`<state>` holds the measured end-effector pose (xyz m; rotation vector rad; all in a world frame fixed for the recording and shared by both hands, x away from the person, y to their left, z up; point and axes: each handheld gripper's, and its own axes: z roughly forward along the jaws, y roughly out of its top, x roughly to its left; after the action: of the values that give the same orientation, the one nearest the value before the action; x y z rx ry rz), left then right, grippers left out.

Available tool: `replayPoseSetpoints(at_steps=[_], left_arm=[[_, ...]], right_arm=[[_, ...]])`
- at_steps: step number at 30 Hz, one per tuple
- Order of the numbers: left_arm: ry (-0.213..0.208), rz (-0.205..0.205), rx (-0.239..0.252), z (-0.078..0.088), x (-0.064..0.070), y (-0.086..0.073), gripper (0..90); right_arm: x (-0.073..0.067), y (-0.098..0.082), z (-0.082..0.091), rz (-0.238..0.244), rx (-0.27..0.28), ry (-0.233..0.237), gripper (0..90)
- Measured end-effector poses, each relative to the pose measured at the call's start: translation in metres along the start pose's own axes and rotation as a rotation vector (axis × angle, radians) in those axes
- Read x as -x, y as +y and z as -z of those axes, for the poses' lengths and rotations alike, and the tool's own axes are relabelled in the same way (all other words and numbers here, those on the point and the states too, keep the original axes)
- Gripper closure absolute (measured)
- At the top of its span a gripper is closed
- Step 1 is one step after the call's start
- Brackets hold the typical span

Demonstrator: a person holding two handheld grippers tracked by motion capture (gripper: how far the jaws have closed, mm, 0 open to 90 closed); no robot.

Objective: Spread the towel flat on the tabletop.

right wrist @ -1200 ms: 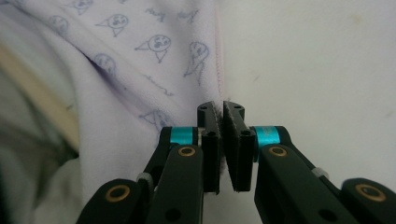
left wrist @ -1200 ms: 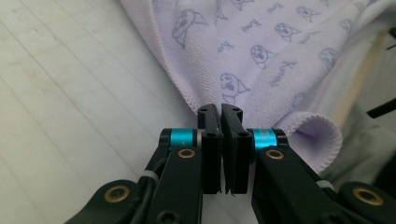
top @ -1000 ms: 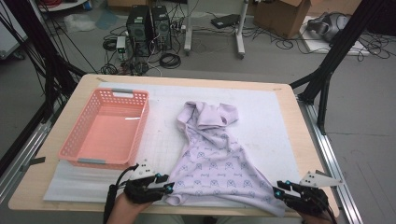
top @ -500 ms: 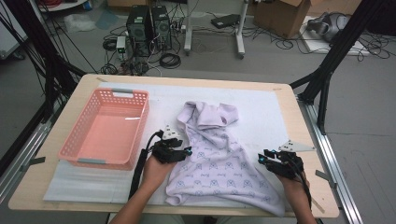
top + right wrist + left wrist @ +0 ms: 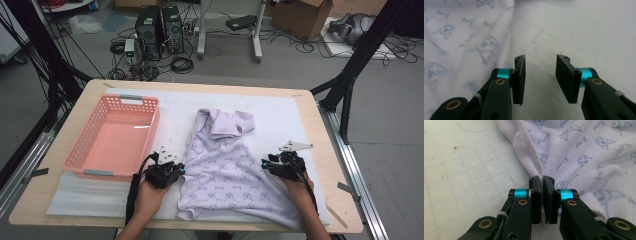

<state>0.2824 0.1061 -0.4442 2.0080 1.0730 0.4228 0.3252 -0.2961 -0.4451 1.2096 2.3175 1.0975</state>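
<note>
A lilac garment (image 5: 225,165) printed with small faces lies crumpled on the white mat (image 5: 285,117). At its left edge my left gripper (image 5: 181,170) has just closed. In the left gripper view that gripper (image 5: 542,178) is shut on the garment's ribbed hem (image 5: 537,162), which is pinched between the pads. At the cloth's right edge my right gripper (image 5: 265,165) has jaws that have just been opening. In the right gripper view that gripper (image 5: 541,58) stands open over bare mat, with the garment (image 5: 456,37) to the left of its jaws and nothing between them.
A pink plastic basket (image 5: 150,135) sits empty on the left of the table, close to my left hand. The wooden table edge (image 5: 327,145) runs along the right. Cables, computer towers and boxes stand on the floor beyond the table.
Both hands have come forward from the near edge to the garment's sides. The left gripper's jaws have shut on the left hem. The right gripper has moved in toward the right edge.
</note>
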Motion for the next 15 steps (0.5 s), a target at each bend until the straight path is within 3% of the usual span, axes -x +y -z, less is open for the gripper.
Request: replayPoseSetpoints(at_steps=[4, 6, 7, 8, 9, 10, 13, 14, 15], left_arm=[[-0.002, 0.014, 0.011, 0.001, -0.002, -0.002, 85.1], [-0.005, 0.011, 0.008, 0.001, -0.002, -0.004, 85.0], [-0.010, 0.015, 0.011, 0.000, -0.002, -0.005, 85.0], [-0.009, 0.022, 0.017, 0.000, -0.003, -0.005, 85.0], [-0.011, 0.026, 0.014, 0.000, -0.003, -0.006, 84.9], [-0.012, 0.026, 0.015, 0.000, -0.004, -0.006, 84.9], [-0.017, 0.023, 0.019, 0.000, -0.004, -0.006, 84.9], [-0.019, 0.026, 0.022, 0.001, -0.004, -0.007, 84.8], [-0.019, 0.026, 0.026, 0.001, -0.004, -0.007, 84.8]], right_arm=[[-0.019, 0.017, -0.016, 0.028, -0.009, 0.035, 54.2], [-0.030, 0.023, -0.026, 0.072, -0.041, 0.039, 57.1], [-0.034, 0.024, -0.029, 0.085, -0.049, 0.038, 62.1], [-0.039, 0.025, -0.030, 0.110, -0.052, 0.039, 72.8], [-0.039, 0.025, -0.030, 0.113, -0.056, 0.072, 83.5], [-0.040, 0.025, -0.029, 0.110, -0.062, 0.084, 85.2], [-0.041, 0.025, -0.026, 0.143, -0.070, 0.065, 87.5], [-0.041, 0.025, -0.025, 0.155, -0.076, 0.047, 87.6], [-0.040, 0.024, -0.022, 0.173, -0.078, -0.003, 87.7]])
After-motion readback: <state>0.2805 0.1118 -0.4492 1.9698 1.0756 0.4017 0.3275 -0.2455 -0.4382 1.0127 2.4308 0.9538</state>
